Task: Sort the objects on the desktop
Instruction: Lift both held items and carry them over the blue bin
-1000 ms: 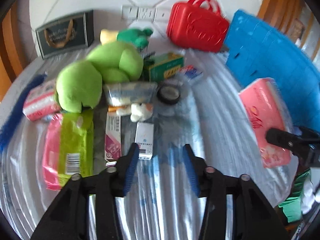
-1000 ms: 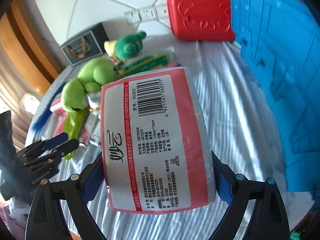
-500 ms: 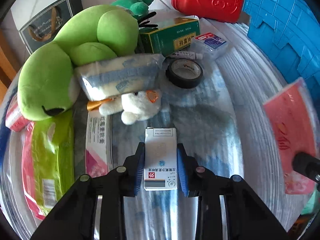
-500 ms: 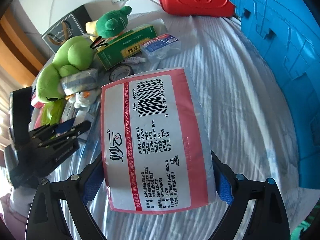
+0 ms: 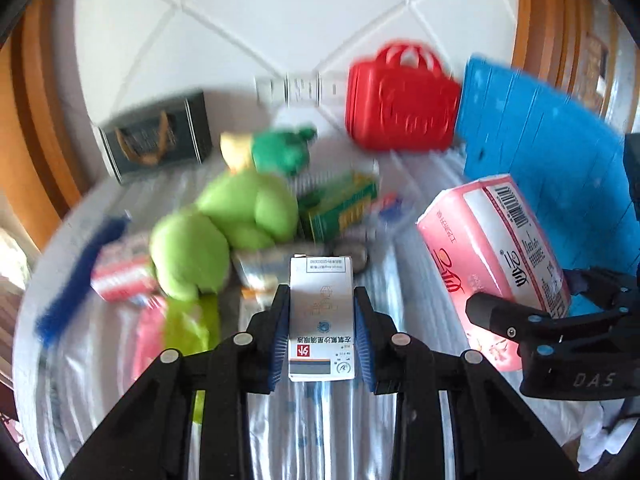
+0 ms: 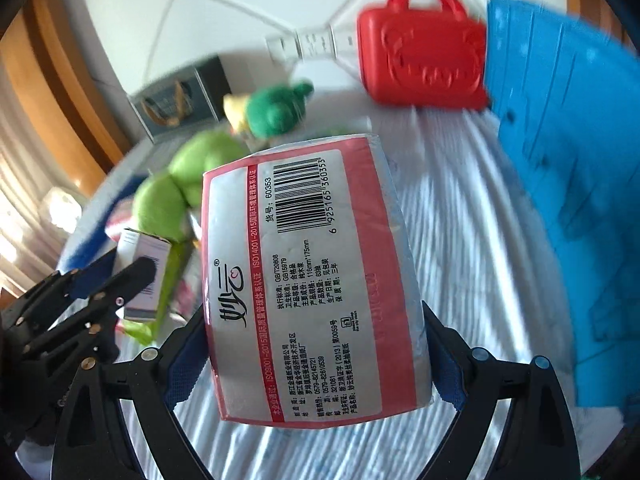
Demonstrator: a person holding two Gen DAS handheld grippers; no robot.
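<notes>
My left gripper (image 5: 321, 332) is shut on a small white medicine box (image 5: 321, 312), lifted off the striped tablecloth (image 5: 312, 432). The same box (image 6: 146, 264) shows at the left of the right wrist view, between the left gripper's black fingers (image 6: 132, 276). My right gripper (image 6: 316, 360) is shut on a pink tissue pack (image 6: 312, 280), held above the cloth with its barcode side up. That pack (image 5: 492, 256) and the right gripper's finger (image 5: 500, 314) appear at the right of the left wrist view.
On the table lie a green plush toy (image 5: 224, 232), a dark green plush (image 5: 280, 152), a green box (image 5: 340, 208), pink and green packets (image 5: 176, 328) and a blue brush (image 5: 80, 272). A red case (image 5: 400, 108), blue crate (image 5: 552, 176) and dark box (image 5: 156, 140) stand behind.
The left gripper went down, shut on the white medicine box and lifted it off the cloth. The right gripper kept its hold on the tissue pack and rose a little.
</notes>
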